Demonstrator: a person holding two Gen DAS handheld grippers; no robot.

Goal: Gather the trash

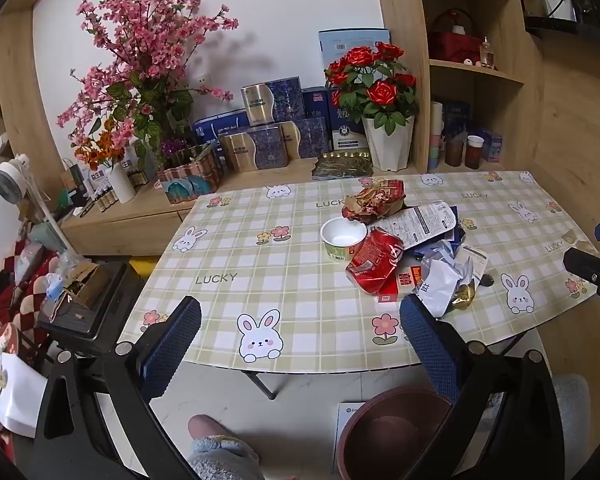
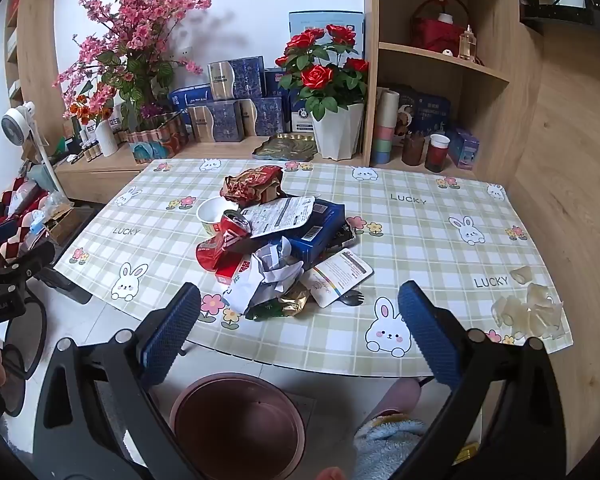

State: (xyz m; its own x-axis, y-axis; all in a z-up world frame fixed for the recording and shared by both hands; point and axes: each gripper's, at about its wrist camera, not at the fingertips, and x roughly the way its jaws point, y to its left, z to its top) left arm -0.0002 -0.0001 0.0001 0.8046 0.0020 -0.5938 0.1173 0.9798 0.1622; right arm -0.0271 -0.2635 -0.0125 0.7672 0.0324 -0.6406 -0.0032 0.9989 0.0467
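On the counter [image 2: 420,240], under a checked cloth printed with rabbits and the word LUCKY, the trash sits in one heap near the middle. At the heap's left stands a white paper bowl [image 2: 211,213], upright, touching a crushed red can [image 2: 225,236] that lies on its side. Behind them is a crumpled red-and-gold wrapper [image 2: 252,186]. Further right, a white printed pouch [image 2: 280,216] lies on a blue box [image 2: 320,232], with crumpled white paper [image 2: 268,276] and a gold foil wrapper [image 2: 296,302] at the front edge of the heap, and a dark spork [image 2: 350,298] just beside them. Well apart, at the counter's right front corner, lie pale translucent scraps [image 2: 528,312]. Below the counter's near edge, on the floor, stands a brown bin [image 2: 236,420]. The left tool [image 1: 300,340] hangs before the counter with its blue pads spread apart and nothing between them; the right tool [image 2: 300,320] likewise stands wide, gripping nothing, short of the heap.
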